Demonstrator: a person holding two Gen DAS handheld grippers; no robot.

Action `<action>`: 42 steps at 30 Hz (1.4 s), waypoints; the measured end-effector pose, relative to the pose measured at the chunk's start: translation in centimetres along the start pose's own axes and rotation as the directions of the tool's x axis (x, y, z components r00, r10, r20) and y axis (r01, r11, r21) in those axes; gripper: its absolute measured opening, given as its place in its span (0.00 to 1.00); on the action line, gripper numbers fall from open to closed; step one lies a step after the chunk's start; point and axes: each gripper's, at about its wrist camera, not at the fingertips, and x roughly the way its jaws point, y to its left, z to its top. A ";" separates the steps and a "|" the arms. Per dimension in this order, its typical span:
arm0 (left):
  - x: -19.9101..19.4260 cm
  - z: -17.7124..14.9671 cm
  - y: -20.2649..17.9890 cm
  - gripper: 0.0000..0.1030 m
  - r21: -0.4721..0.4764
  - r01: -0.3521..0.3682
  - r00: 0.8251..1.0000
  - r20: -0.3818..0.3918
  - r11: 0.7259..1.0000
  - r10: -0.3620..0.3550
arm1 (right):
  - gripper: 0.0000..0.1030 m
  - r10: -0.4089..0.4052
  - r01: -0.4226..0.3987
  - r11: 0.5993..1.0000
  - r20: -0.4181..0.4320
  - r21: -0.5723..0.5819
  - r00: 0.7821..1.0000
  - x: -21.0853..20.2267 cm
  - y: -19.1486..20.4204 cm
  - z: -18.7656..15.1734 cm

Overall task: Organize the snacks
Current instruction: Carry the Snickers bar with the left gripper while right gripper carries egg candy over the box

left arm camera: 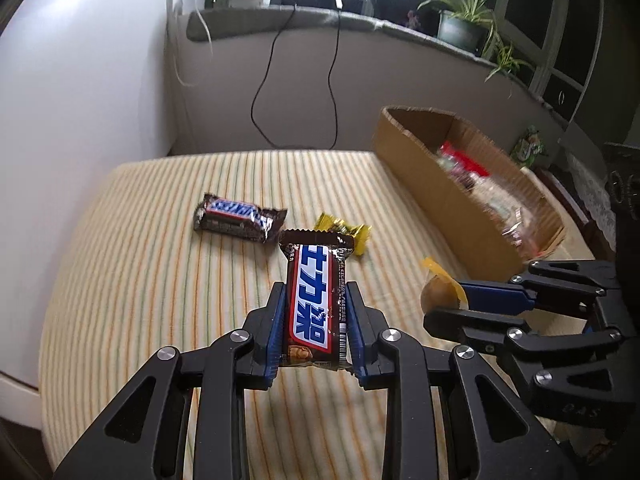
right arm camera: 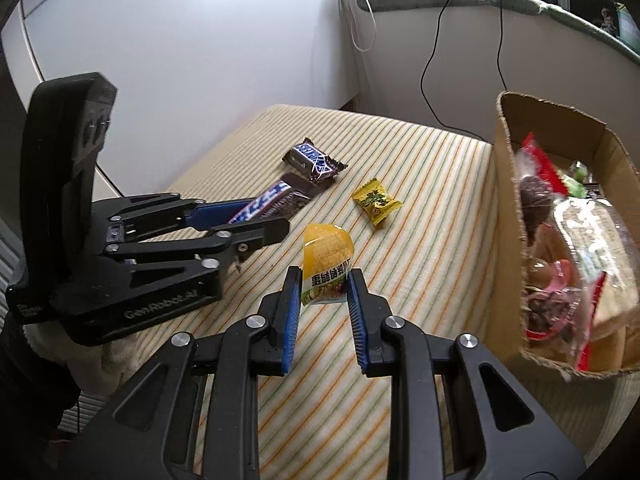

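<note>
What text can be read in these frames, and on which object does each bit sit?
"GenRobot.AI": on the left gripper body, in the right wrist view.
"士力架": on the held bar, white band.
"SNICKERS": on the lying bar, seen upside down and blurred.
Chinese line on the yellow pack in the right gripper: seen inverted, not surely readable.
Yellow candy print: too small.
Packs in the box: blurred, unreadable.
</note>
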 end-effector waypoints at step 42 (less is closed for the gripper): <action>1.7 5.6 -15.7 0.26 0.204 0.113 0.989 0.069 0.972 -0.130 | 0.23 -0.184 0.165 0.977 0.142 0.135 0.973 -11.0 -15.9 1.9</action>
